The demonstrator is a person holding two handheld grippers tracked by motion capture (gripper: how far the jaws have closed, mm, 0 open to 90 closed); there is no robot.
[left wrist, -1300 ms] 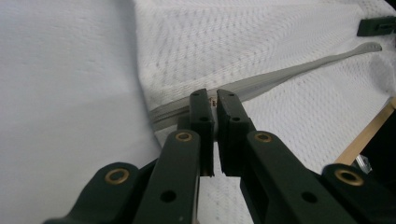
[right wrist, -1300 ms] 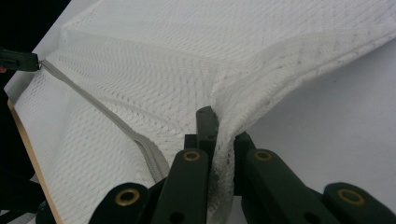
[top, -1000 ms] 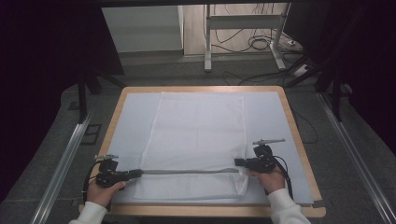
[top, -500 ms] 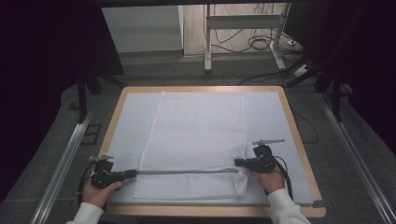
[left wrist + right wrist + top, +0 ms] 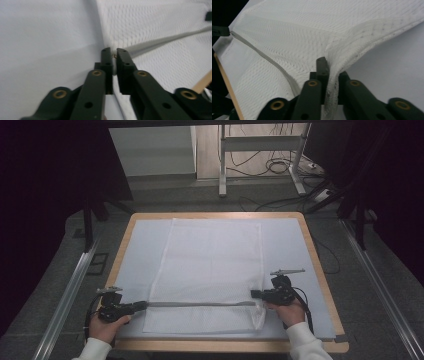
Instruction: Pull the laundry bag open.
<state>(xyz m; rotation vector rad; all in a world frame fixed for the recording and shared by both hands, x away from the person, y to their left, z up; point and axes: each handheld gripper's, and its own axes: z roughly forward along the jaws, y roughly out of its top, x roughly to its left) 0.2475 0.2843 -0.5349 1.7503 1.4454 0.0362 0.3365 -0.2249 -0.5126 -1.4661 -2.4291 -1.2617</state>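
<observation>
A white mesh cloth lies flat on the table, with a grey strip running straight across its near part. My left gripper is at the strip's left end and my right gripper at its right end. In the left gripper view the left gripper has just been opening; a thin gap shows, with the strip's end at its tips. In the right gripper view the right gripper has just been opening too. A raised fold of the mesh cloth stands loosely between its jaws.
The table has a wooden rim and a pale mat under the cloth. Metal rails run along the floor on both sides. Behind the table stand a metal frame and loose cables.
</observation>
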